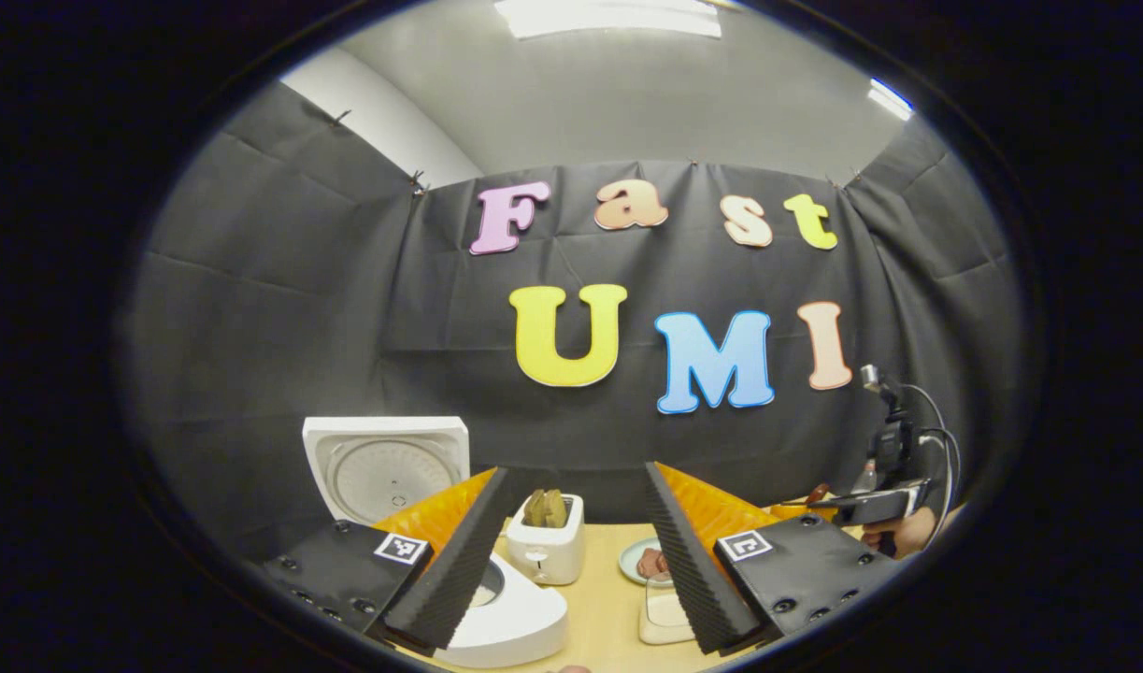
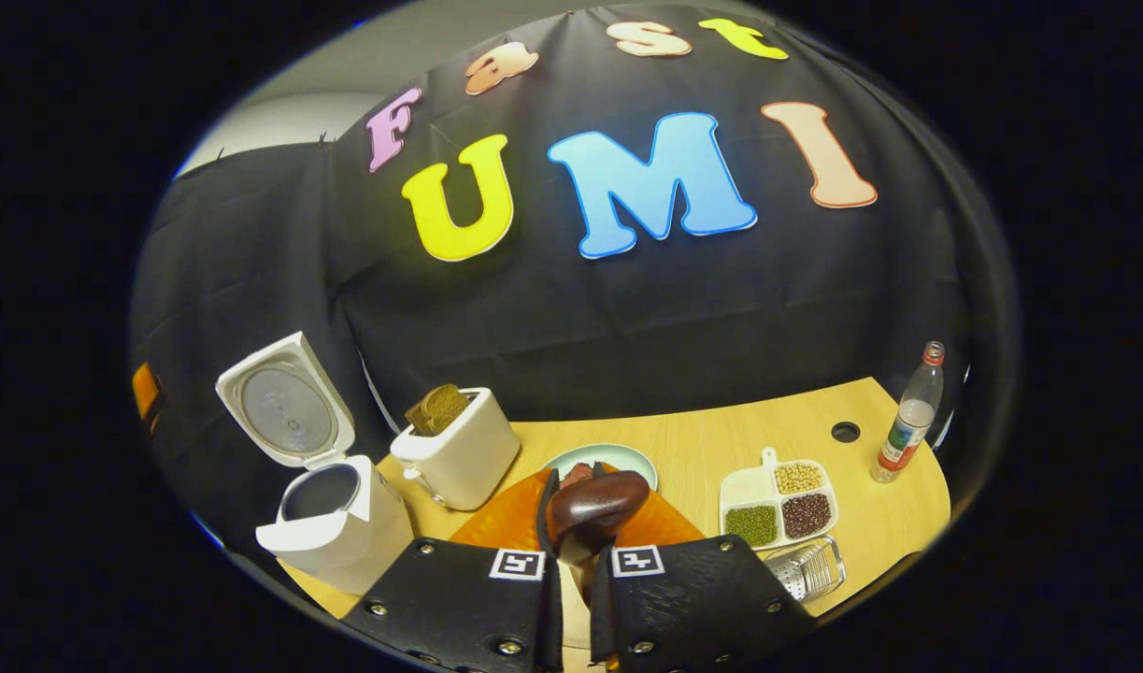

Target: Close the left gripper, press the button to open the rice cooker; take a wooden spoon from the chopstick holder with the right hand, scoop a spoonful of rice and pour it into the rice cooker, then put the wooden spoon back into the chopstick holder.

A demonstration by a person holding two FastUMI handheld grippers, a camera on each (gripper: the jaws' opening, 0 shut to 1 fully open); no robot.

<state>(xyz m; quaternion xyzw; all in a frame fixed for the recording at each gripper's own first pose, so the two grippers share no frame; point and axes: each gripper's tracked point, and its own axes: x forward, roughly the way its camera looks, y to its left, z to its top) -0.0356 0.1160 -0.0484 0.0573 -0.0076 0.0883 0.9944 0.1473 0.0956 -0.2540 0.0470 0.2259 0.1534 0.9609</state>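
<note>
Cooker [image 2: 333,523] is already sitting with its lid up, so the button part looks done. My right claw [image 2: 571,547] is clamping the spoon [image 2: 597,509] — bowl poking out just past the fingertips, no rice in it that I can see. Left claw [image 1: 571,551] is hanging wide open, cooker just beside its left finger. Scooping, pouring, returning the spoon — I'm guessing that's all still waiting.

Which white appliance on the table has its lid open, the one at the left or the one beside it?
The rice cooker at the left: its lid stands up and the pot shows. The toaster beside it has no lid, only bread in its slot.
</note>
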